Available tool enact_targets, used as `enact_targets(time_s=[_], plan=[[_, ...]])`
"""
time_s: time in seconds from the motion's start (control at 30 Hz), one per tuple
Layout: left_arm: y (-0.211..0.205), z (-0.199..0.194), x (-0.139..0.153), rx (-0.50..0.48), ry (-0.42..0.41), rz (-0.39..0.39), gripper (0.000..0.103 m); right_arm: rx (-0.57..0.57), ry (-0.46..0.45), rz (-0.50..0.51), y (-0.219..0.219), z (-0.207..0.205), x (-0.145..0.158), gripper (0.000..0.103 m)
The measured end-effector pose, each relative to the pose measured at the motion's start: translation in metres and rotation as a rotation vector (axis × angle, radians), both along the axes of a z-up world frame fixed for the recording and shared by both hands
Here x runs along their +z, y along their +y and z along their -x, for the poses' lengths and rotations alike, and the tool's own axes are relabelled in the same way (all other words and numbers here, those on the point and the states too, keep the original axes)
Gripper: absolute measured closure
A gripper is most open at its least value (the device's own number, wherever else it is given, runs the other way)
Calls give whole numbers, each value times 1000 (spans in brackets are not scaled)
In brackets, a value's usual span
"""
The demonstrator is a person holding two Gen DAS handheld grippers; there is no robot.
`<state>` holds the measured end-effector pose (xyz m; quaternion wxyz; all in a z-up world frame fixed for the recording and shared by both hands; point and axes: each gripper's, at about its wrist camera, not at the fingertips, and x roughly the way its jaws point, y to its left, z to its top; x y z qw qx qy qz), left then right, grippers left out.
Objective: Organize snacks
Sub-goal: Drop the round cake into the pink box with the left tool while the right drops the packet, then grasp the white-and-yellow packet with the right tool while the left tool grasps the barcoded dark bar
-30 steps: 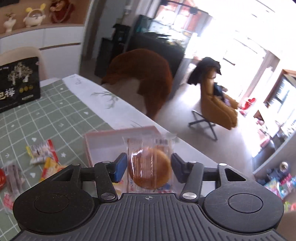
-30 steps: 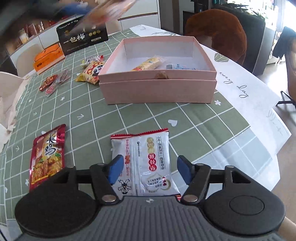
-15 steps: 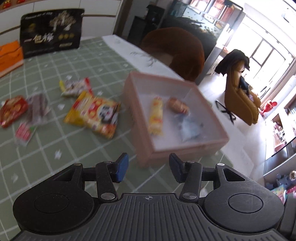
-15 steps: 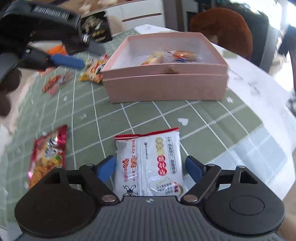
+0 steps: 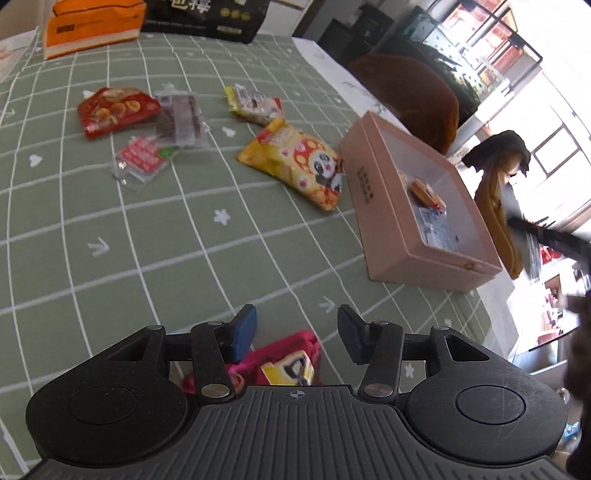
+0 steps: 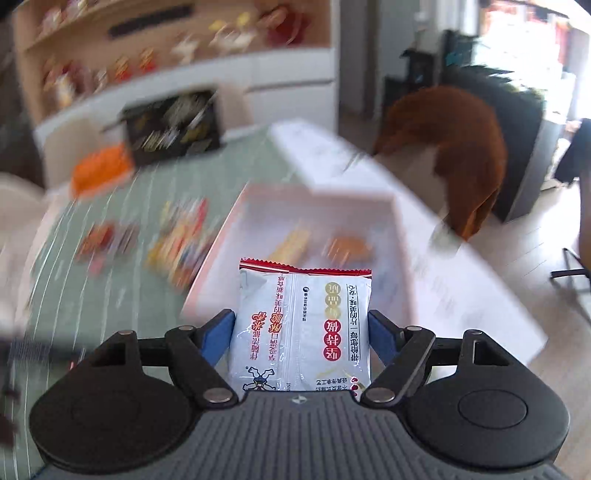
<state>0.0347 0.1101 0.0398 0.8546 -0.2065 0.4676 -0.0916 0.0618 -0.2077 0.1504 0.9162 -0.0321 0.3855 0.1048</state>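
My left gripper [image 5: 295, 332] is open and empty, low over a red snack packet [image 5: 284, 363] on the green checked tablecloth. The pink box [image 5: 380, 221] stands to its right with a few wrapped snacks inside. My right gripper [image 6: 301, 334] is shut on a white packet with a red top edge [image 6: 301, 325] and holds it in the air in front of the pink box [image 6: 400, 240], which is blurred.
Loose snacks lie on the cloth: a yellow panda bag [image 5: 295, 166], a yellow-white packet [image 5: 255, 105], a red bag [image 5: 114, 110], a clear brown packet [image 5: 179, 120], a pink packet [image 5: 142, 158]. An orange box [image 5: 92, 27] and a black box [image 5: 203, 14] stand at the back. A brown chair [image 5: 410, 99] stands beyond the table.
My left gripper let the round cake go into the pink box and swung back down over the red packet. My right gripper closed on the white packet and lifted it toward the box.
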Motion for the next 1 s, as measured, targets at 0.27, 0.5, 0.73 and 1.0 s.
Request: enact_targets(time_s=[0.27, 0.5, 0.73, 1.0], plan=[[60, -49, 4, 160, -69, -97, 49, -55, 63, 96, 21, -93, -25, 24], [79, -101, -13, 129, -95, -208, 49, 35, 107, 117, 70, -84, -37, 24], [57, -122, -20, 46, -123, -286, 46, 111, 110, 92, 105, -69, -27, 24], [61, -85, -15, -8, -95, -209, 85, 126, 149, -10, 141, -89, -29, 24]])
